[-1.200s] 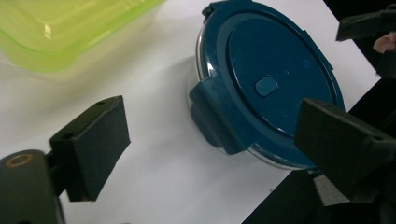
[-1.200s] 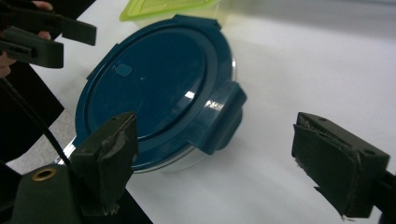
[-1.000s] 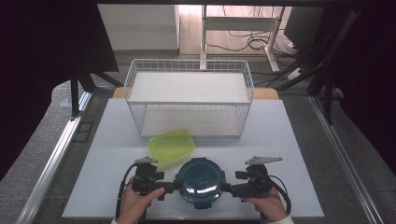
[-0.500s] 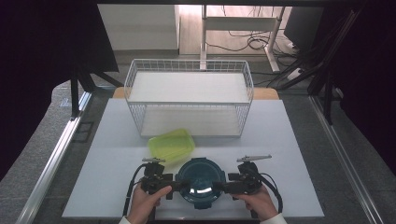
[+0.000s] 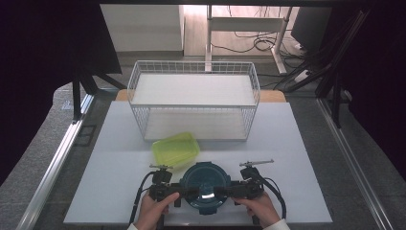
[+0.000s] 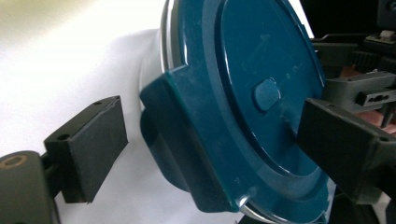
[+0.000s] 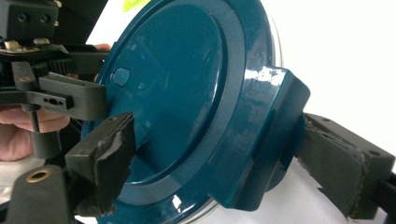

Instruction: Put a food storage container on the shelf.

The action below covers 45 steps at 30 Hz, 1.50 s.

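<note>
Round container with dark teal lid (image 5: 206, 185): rests on the white worktop (image 5: 297, 143) at the middle of its near edge, lid uppermost; a latch tab stands out at each side of the lid.

Left gripper (image 5: 184, 194): held in the person's left hand (image 5: 152, 213) at the near edge, pointing inward at the container's left side. In the left gripper view its jaws stand spread, one over the lid top, the other beside the left latch tab (image 6: 187, 140) with a gap showing; no pinch.

Right gripper (image 5: 225, 192): held in the right hand (image 5: 261, 211), mirroring the left. In the right gripper view its jaws straddle the right latch tab (image 7: 266, 140), one over the lid surface, the other close under the tab; they have just been closing a little, with the tab between them, not yet clamped.

Yellow-green lidded box (image 5: 175, 149): lies just behind the container, left of centre.

White wire basket (image 5: 194, 103): stands along the far edge, two tiers
</note>
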Tool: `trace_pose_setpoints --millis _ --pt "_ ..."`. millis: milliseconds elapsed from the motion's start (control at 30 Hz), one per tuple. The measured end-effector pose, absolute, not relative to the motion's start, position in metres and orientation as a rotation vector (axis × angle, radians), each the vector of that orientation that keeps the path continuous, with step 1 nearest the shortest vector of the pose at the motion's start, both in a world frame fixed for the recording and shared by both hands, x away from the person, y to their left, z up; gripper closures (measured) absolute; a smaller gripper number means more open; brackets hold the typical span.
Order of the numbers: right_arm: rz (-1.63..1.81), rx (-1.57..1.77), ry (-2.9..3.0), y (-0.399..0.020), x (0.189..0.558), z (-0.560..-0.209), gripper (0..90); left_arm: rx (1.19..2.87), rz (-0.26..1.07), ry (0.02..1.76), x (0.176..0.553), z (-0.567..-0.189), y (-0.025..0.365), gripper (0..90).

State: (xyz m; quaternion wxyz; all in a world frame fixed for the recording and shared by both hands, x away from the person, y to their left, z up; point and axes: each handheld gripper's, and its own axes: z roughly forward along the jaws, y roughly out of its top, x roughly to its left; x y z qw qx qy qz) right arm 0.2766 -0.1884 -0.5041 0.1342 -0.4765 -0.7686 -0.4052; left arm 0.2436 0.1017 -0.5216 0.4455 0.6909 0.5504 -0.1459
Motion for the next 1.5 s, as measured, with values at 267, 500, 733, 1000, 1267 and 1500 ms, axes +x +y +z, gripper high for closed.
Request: trace_pose_setpoints --millis 267,500,733,1000,1267,1500 --pt "-1.158 -1.392 -2.179 -0.189 0.276 -0.505 19.0 1.71 -0.41 1.361 0.243 -0.523 0.097 10.8" --pt "-1.133 -1.401 -2.1 -0.193 0.278 -0.507 22.0 1.693 -0.396 1.39 0.24 -0.52 0.098 14.0" --pt "-1.157 -1.416 -2.081 -0.195 0.276 -0.504 27.9 1.659 -0.386 1.416 0.235 -0.517 0.103 20.6" --pt "-1.195 -1.431 -2.094 -0.198 0.267 -0.499 32.4 1.601 -0.365 1.418 0.228 -0.515 0.108 29.2" --pt "-1.217 -1.457 -2.094 -0.201 0.262 -0.494 36.5 1.599 -0.33 1.408 0.225 -0.509 0.106 32.3" --pt "-1.256 -1.459 -2.109 -0.202 0.259 -0.489 39.2 1.623 -0.29 1.382 0.224 -0.503 0.105 34.2"
